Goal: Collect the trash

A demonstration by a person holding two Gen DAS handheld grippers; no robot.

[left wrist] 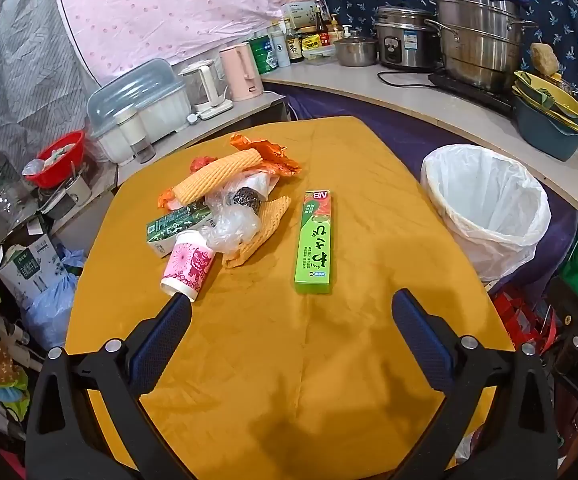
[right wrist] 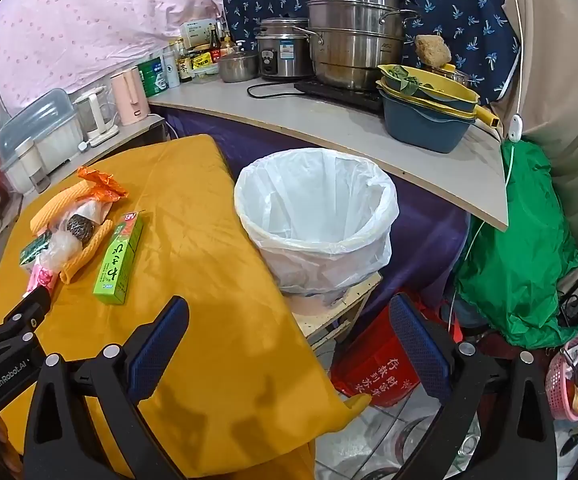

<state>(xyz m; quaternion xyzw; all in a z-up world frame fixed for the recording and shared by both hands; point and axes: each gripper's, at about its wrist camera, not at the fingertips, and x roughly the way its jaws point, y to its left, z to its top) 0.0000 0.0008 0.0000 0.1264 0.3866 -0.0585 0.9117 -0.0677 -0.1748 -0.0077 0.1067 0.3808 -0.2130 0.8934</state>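
Matt mustard cloth (left wrist: 329, 360), glossy green cardboard box (left wrist: 315, 238), thin white plastic bin liner (right wrist: 317, 216).

Clear plastic wrap (left wrist: 233, 226) is covering part of the dark scouring ball (left wrist: 247, 199) and one end of the green carton (left wrist: 177, 229). The left gripper (right wrist: 35, 300) is hiding the pink cup's (right wrist: 45, 278) mouth in the right wrist view. Bottle labels (left wrist: 293, 46) are staying too small to read.
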